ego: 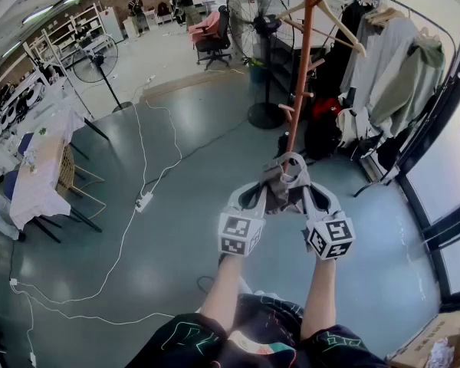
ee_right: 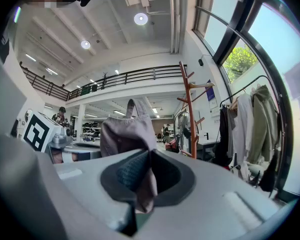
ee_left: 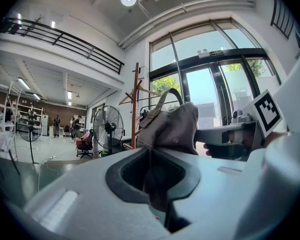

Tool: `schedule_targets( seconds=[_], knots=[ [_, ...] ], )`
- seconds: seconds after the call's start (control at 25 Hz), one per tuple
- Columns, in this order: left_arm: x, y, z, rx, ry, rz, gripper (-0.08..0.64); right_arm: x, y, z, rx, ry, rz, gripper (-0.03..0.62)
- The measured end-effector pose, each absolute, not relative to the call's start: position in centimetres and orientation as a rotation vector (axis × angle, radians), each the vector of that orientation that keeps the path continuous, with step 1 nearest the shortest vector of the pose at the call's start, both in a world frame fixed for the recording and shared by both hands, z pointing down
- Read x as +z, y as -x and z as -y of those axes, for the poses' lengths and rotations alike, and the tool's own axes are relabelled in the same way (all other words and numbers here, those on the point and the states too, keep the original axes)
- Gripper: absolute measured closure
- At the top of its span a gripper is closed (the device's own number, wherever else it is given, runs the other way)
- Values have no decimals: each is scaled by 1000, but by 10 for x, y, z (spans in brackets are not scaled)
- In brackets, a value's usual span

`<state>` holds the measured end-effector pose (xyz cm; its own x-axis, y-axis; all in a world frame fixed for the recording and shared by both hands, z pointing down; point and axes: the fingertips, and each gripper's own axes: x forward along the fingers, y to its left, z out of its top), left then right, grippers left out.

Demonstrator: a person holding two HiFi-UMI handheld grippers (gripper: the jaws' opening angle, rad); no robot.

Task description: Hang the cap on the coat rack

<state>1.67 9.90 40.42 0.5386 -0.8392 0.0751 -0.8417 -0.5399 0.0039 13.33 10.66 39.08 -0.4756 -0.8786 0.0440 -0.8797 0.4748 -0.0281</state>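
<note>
A grey cap (ego: 284, 181) with a strap loop on top hangs in the air between my two grippers, just in front of the orange coat rack (ego: 301, 60). My left gripper (ego: 266, 192) is shut on the cap's left edge, and my right gripper (ego: 303, 193) is shut on its right edge. In the left gripper view, cap fabric (ee_left: 170, 126) is pinched in the left gripper (ee_left: 152, 176), with the rack (ee_left: 135, 104) beyond it. The right gripper view shows the cap (ee_right: 127, 134) clamped in the right gripper (ee_right: 145, 176), with the rack (ee_right: 188, 109) standing to its right.
A standing fan (ego: 257, 10) is beside the rack. A clothes rail with hanging garments (ego: 399, 67) and bags (ego: 322, 133) stands to the right, by the glass doors (ego: 445, 182). Cables and a power strip (ego: 143, 202) lie on the floor. A table (ego: 38, 175) stands at the left.
</note>
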Motion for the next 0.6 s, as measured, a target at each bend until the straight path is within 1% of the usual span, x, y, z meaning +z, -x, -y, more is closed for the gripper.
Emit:
schedule_targets(
  seconds=[0.6],
  knots=[
    [406,-37,-78,117,-2720,1482,532,394,-152,-88,131,-1579,2700,566]
  ],
)
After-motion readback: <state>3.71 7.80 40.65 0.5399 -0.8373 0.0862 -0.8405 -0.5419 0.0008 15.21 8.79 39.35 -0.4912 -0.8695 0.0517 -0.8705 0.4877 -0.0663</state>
